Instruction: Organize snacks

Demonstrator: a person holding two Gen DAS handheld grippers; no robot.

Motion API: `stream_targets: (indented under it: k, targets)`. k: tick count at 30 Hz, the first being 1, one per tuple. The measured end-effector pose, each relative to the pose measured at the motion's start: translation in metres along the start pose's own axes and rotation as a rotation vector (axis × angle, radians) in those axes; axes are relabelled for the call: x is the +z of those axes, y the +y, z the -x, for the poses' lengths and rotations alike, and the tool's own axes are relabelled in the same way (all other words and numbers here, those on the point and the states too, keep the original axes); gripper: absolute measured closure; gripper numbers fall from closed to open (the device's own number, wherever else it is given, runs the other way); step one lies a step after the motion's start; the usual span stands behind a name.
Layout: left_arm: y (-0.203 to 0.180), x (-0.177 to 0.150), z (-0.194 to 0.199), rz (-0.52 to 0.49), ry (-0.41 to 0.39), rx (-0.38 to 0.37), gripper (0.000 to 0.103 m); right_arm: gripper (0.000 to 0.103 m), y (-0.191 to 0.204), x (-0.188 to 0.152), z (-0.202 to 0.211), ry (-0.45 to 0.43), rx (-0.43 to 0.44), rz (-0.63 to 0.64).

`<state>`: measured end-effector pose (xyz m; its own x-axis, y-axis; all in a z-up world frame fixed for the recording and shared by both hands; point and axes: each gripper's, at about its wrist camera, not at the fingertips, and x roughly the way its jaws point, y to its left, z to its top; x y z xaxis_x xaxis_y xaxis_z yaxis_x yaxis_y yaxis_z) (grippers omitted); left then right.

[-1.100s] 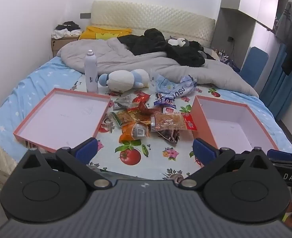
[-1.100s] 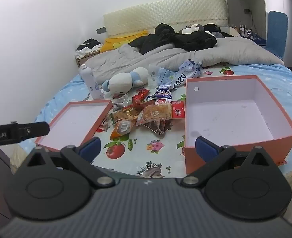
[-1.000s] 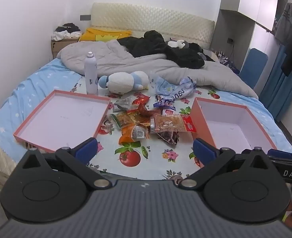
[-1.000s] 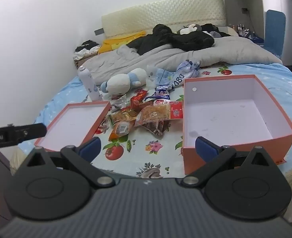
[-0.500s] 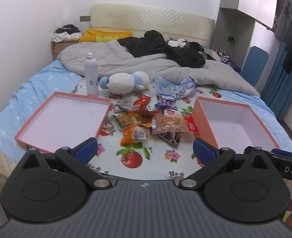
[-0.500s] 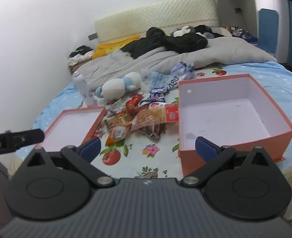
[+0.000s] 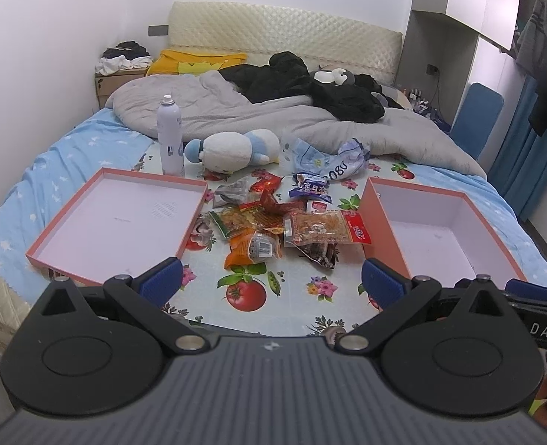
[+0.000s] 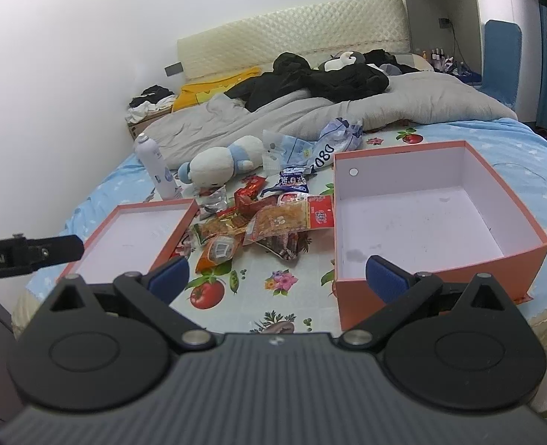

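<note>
Your left gripper (image 7: 269,283) hangs at the foot of the bed with its blue-padded jaws spread wide and nothing between them, and your right gripper (image 8: 277,276) matches it, released and empty, low over the near edge of the flowered tablecloth (image 7: 292,296). Straight ahead of both, between the two boxes, lies the heap of crinkly snack packets (image 7: 273,222): an orange packet with a barcode (image 7: 255,250) nearest you, a clear bag of golden crisps with a red label (image 7: 323,228) beside it toward the right, and a dark red packet (image 7: 320,254) poking out from under that one. To your left sits the shallow salmon-pink cardboard lid (image 7: 121,222), to your right the deeper salmon-pink cardboard box (image 8: 433,222), both holding nothing, so the sorting looks not yet begun. The orange packet seems the easy first pick: come down on its edge, pinch the foil rather than the bulge, and lift clear before swinging over a box wall. Mind the crisp bag overlapping its neighbours; it may drag them along. The white spray bottle (image 7: 169,139) and the white-and-blue plush toy (image 7: 232,152) stand well behind the heap, out of your way.
</note>
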<state>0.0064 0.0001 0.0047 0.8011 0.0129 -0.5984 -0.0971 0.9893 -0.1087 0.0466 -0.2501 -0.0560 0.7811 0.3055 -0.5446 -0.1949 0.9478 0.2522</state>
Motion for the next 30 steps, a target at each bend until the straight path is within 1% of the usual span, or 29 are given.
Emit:
stream_targets:
  k: [7, 13, 18, 21, 25, 30]
  targets:
    - [-0.0014, -0.0003, -0.0027, -0.006, 0.002, -0.005, 0.0, 0.0, 0.0009, 0.0012, -0.0019, -0.002, -0.017, -0.002]
    - [-0.0013, -0.0019, -0.0011, -0.009, -0.011, -0.01, 0.0, 0.0, 0.002, -0.0014, -0.001, -0.006, -0.033, -0.003]
    - [0.002, -0.0036, -0.0019, 0.002, 0.001, -0.015, 0.0, 0.0, 0.0026, -0.0032, -0.0039, 0.007, -0.019, -0.003]
    - [0.0006, -0.0032, -0.0022, 0.0, 0.003, -0.021, 0.0, 0.0, 0.0027, -0.0033, -0.0059, 0.012, -0.027, 0.008]
    - [-0.0017, -0.0033, 0.0006, -0.017, -0.015, -0.02, 0.0, 0.0, 0.0032, -0.0034, -0.0065, 0.014, -0.028, 0.004]
    - [-0.0008, -0.0041, 0.001, -0.009, -0.012, -0.015, 0.0, 0.0, 0.0031, -0.0046, -0.0049, 0.012, -0.021, -0.001]
